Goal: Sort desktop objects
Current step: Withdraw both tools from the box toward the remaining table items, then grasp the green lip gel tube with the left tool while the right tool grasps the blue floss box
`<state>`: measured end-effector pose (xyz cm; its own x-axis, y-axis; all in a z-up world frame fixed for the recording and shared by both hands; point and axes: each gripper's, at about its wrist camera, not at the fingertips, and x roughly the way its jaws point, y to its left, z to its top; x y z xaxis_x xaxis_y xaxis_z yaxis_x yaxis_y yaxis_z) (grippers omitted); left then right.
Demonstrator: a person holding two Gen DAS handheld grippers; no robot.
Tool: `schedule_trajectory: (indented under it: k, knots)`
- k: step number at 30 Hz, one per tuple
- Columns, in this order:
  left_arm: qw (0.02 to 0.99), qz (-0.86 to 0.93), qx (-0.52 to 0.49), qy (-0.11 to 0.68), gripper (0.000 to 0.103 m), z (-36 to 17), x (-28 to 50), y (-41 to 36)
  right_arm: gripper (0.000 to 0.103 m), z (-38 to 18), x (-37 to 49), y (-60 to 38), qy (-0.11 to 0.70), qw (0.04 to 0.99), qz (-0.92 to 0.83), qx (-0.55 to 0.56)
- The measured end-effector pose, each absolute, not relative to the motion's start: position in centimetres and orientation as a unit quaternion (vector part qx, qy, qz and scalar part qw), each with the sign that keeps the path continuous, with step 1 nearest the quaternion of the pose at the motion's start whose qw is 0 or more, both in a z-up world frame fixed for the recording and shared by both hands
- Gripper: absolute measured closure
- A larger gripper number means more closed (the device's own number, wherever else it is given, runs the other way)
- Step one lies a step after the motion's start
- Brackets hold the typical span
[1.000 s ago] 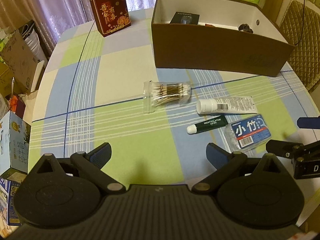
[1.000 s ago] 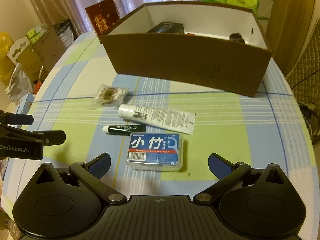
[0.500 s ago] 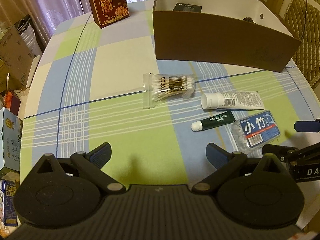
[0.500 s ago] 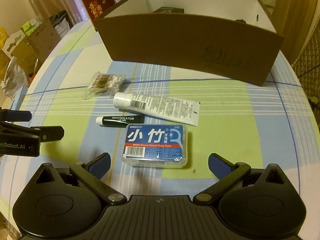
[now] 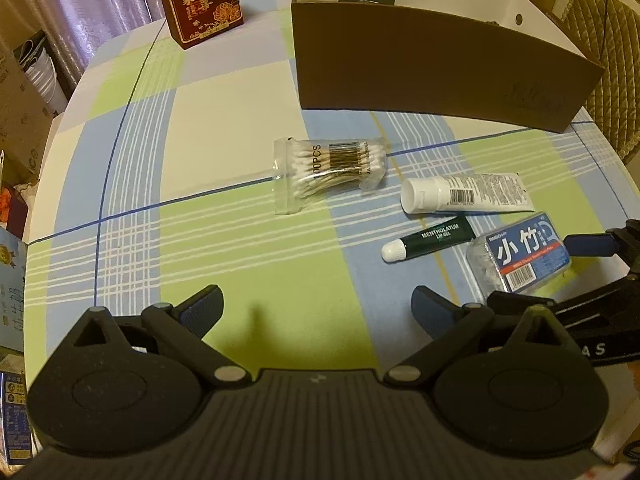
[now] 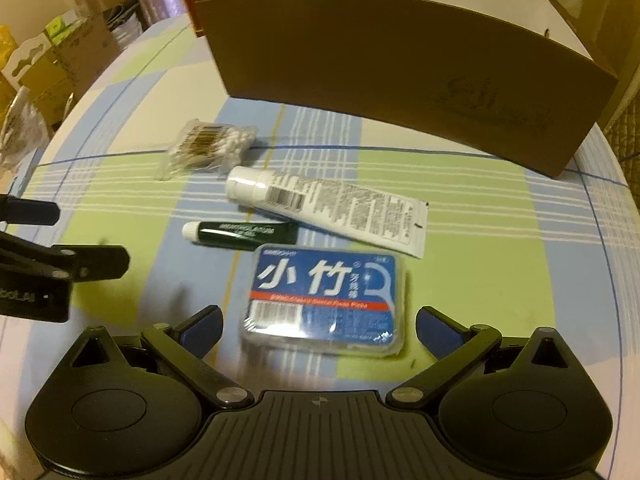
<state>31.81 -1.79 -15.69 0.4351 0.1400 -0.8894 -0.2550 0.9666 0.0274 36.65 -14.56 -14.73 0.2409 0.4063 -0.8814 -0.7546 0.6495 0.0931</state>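
Four loose items lie on the checked desk (image 5: 224, 128) outside the brown box (image 5: 440, 68), so most of the sorting looks undone; something dark already sits inside the box at about 12 o'clock. The floss-pick case (image 6: 326, 300) lies between the spread fingers of the right claw (image 6: 318, 330), which is empty and seems poised to take it first. At its 11 o'clock lies the green lip-gel tube (image 6: 240, 234), touching the white tube (image 6: 332, 210) beyond; the cotton-swab bag (image 5: 330, 166) lies farther off. The left claw (image 5: 316, 308) is apart and empty. The box's tall near wall stands in the way, and a red carton (image 5: 200, 0) stands at the desk's 11 o'clock.
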Motion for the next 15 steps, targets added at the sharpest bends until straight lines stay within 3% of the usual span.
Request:
schedule_trajectory:
  k: [2,6,15]
  knots:
    - [0.847,0.111,-0.055,0.518,0.005,-15.8,32.0,-1.9,0.018,-14.9,36.9,-14.8,0.483,0.768,0.382,-0.177]
    - [0.852,0.094,-0.036,0.513,0.007,-16.2,32.6,-2.6,0.019,-15.0,37.0,-15.3,0.481,0.766,0.388,-0.178]
    - [0.871,-0.014,0.059,0.487,0.024,-17.5,35.1,-5.7,0.019,-14.6,39.2,-19.9,0.500,0.781,0.338,-0.161]
